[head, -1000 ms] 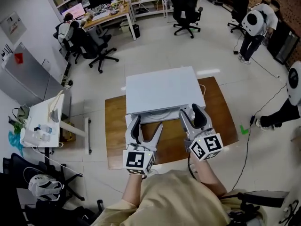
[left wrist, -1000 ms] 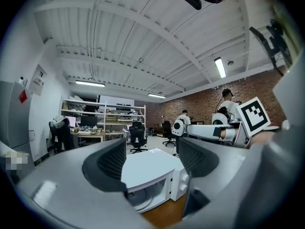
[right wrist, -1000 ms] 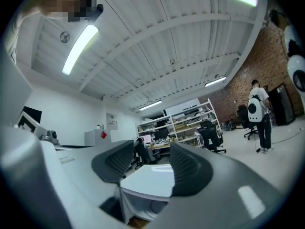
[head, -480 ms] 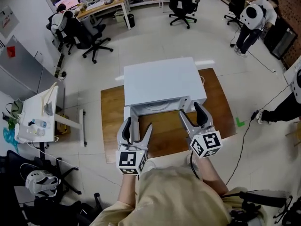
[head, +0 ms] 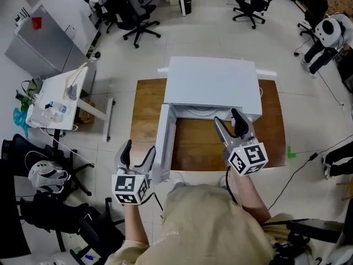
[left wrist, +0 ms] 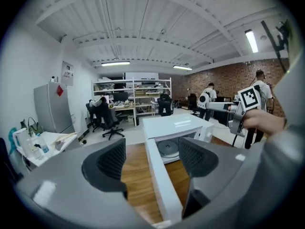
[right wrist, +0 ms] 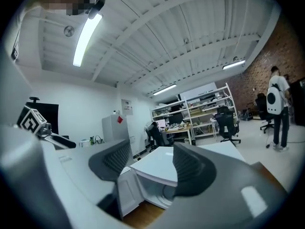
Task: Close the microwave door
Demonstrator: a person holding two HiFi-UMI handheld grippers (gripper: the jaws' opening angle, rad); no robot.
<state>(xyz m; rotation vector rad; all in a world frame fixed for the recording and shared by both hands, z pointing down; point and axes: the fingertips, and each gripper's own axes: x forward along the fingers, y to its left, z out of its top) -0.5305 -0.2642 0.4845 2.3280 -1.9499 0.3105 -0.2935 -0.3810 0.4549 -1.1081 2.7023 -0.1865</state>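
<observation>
A white microwave [head: 212,81] stands on a wooden table [head: 146,109]. Its door [head: 164,139] is swung open at the left and sticks out toward me. My left gripper [head: 139,150] is open just left of the door's free end, on its outer side. In the left gripper view the door's edge [left wrist: 159,175] runs between the jaws of that gripper [left wrist: 152,159], close to the right one; I cannot tell whether they touch. The right gripper [head: 227,120] hovers before the open cavity. Its jaws have just been opening and nothing is between them [right wrist: 152,163].
A white side table [head: 58,98] with small items stands at the left, and a grey cabinet [head: 47,40] behind it. Office chairs [head: 138,15] and a person [head: 325,37] are at the far end. A cable [head: 298,173] lies on the floor at the right.
The left gripper has moved left and back toward me, from in front of the cavity to the door's outer side. The right gripper has drawn back a little.
</observation>
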